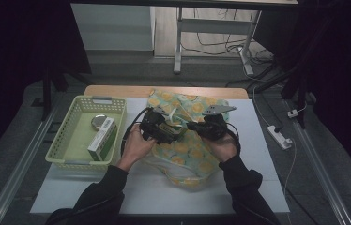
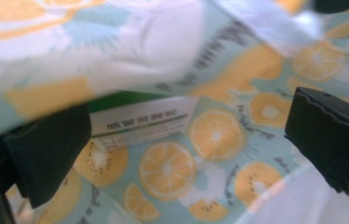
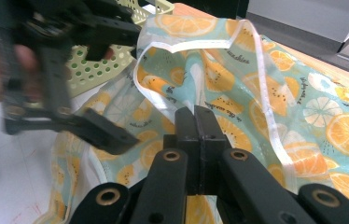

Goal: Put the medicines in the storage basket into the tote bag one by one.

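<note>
Green-white box point(image 2: 137, 122) between spread left gripper point(image 2: 186, 144) jaws

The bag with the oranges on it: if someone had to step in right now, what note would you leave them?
Left tool: open, nothing between its jaws, at the mouth of the bag.
Right tool: shut, apparently pinching the bag's edge to hold it open.
Done: one box lies inside the bag.
Left: a second box and a round tin wait in the basket, probably next to be bagged.
</note>
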Demonstrator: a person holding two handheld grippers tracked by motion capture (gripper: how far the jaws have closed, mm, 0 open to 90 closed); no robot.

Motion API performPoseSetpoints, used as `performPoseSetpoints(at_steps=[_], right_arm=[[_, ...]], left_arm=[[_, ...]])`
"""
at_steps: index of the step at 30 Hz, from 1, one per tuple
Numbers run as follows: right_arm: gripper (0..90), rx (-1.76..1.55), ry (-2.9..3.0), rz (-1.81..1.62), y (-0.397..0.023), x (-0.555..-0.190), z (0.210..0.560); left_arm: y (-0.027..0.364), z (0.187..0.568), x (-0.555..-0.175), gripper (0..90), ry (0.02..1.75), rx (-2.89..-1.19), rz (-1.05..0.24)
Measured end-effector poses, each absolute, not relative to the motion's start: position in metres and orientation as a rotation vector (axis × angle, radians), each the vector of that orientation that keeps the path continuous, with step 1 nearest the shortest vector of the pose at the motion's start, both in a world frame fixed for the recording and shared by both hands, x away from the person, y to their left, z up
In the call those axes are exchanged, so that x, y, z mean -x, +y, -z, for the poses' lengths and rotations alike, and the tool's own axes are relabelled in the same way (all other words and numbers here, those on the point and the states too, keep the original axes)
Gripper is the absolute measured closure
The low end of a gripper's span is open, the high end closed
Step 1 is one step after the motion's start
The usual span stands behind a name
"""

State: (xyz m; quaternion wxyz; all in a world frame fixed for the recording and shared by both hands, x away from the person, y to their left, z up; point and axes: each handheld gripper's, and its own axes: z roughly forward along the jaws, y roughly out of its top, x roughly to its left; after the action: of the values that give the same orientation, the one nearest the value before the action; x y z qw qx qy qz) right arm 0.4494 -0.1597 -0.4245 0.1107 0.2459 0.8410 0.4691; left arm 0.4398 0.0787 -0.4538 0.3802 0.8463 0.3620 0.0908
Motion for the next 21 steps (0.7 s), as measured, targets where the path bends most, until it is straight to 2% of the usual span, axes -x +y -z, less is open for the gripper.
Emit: performPoseSetpoints(at_steps=[12, 21], right_arm=[[90.0, -0.722, 2.47, -1.377, -0.159, -0.449, 0.425], [90.0, -0.717, 2.472, -1.377, -0.159, -0.448, 0.424]], left_arm=[[0.104, 0.448, -0.413, 0.0, 0.873, -2.105, -0.198], [0.129, 0.448, -0.4, 0.0, 0.909, -2.081, -0.216]])
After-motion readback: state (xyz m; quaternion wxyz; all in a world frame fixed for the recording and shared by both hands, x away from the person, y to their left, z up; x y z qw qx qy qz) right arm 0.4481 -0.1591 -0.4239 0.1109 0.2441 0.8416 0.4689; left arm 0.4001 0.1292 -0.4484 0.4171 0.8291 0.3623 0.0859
